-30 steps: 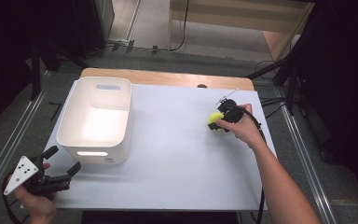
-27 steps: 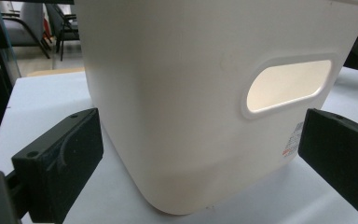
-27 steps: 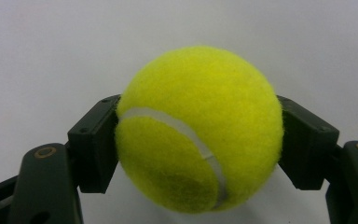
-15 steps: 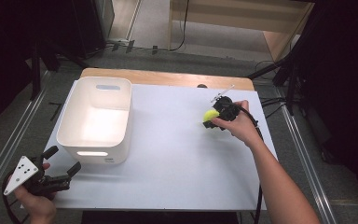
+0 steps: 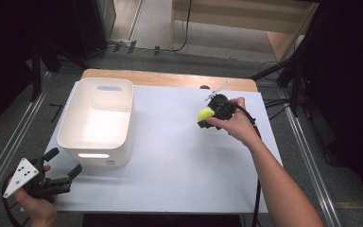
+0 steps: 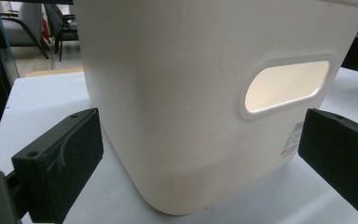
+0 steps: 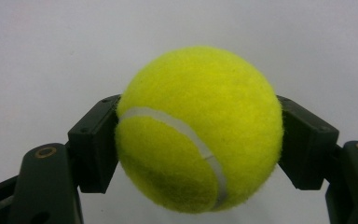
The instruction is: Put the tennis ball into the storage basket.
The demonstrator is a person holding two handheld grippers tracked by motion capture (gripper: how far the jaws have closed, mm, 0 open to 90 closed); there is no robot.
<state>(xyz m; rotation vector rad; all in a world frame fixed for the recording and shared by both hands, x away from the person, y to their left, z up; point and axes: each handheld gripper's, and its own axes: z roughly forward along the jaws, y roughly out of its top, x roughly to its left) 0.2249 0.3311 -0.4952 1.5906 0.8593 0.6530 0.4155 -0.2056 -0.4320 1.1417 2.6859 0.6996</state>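
A yellow tennis ball [image 5: 205, 114] [image 7: 199, 128] is clamped between the jaws of my right gripper [image 5: 209, 117] [image 7: 199, 140], which is shut on it and held above the white table [image 5: 179, 165] at the right. A white plastic bin [image 5: 97, 122] [image 6: 214, 93] with a cut-out handle stands on the table's left side. My left gripper [image 5: 64, 165] [image 6: 205, 149] rests at the table's near left corner, open, its jaws pointing at the bin's near wall with nothing between them.
The white table top sits on a wooden bench whose far edge [image 5: 170, 79] shows behind it. Metal rails [image 5: 9, 142] run along both sides. Cables [image 5: 274, 109] lie on the floor at the far right.
My right gripper has lifted the tennis ball and carried it a little to the left over the table. The left gripper has stayed where it was.
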